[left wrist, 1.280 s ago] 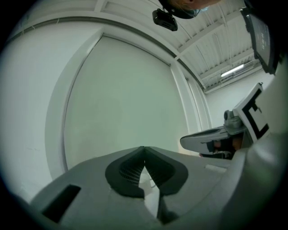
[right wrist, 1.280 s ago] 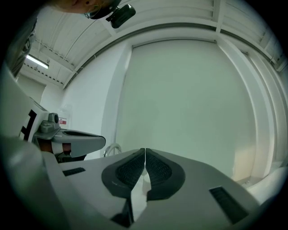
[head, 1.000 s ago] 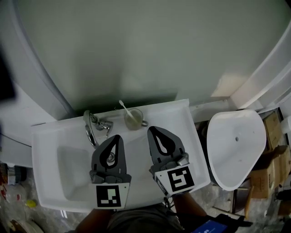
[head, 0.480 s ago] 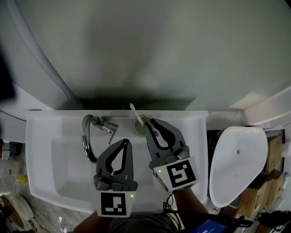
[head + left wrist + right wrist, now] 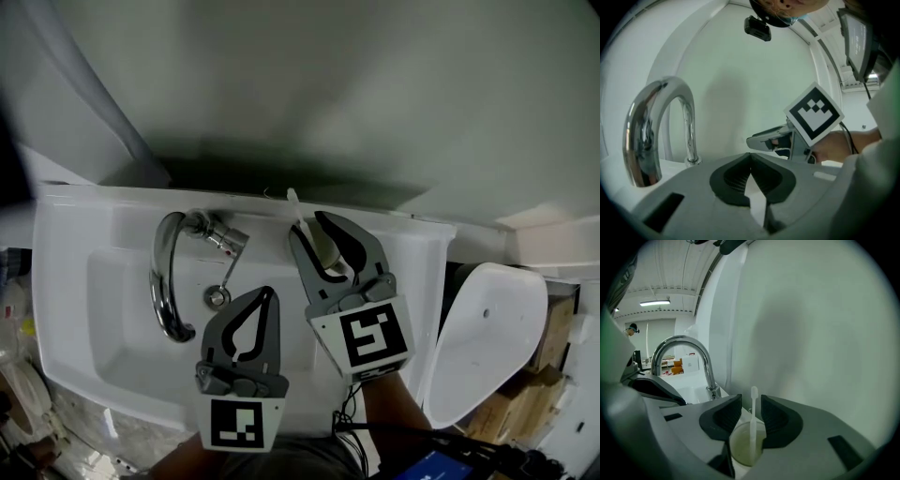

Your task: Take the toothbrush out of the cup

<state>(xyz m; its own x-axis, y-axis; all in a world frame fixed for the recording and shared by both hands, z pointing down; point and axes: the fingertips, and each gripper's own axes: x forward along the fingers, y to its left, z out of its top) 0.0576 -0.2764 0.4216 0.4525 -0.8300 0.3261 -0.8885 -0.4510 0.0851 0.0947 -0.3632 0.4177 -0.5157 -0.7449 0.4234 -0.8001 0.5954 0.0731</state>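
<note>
A translucent cup stands on the back rim of the white sink, against the wall. A white toothbrush stands upright in it, and its head shows above the jaws in the head view. My right gripper is open; its jaws have just been opening, and the toothbrush stands between them without either pad pressing on it. In the head view the right gripper covers most of the cup. My left gripper is shut on nothing over the basin, its tips together.
A chrome arched faucet rises left of the cup, with the drain below it. The wall is close behind the cup. A white oval toilet lid and cardboard boxes lie to the right of the sink.
Both grippers have come down and forward over the sink. The right one has reached the cup, and its jaws now stand apart on either side of the toothbrush.
</note>
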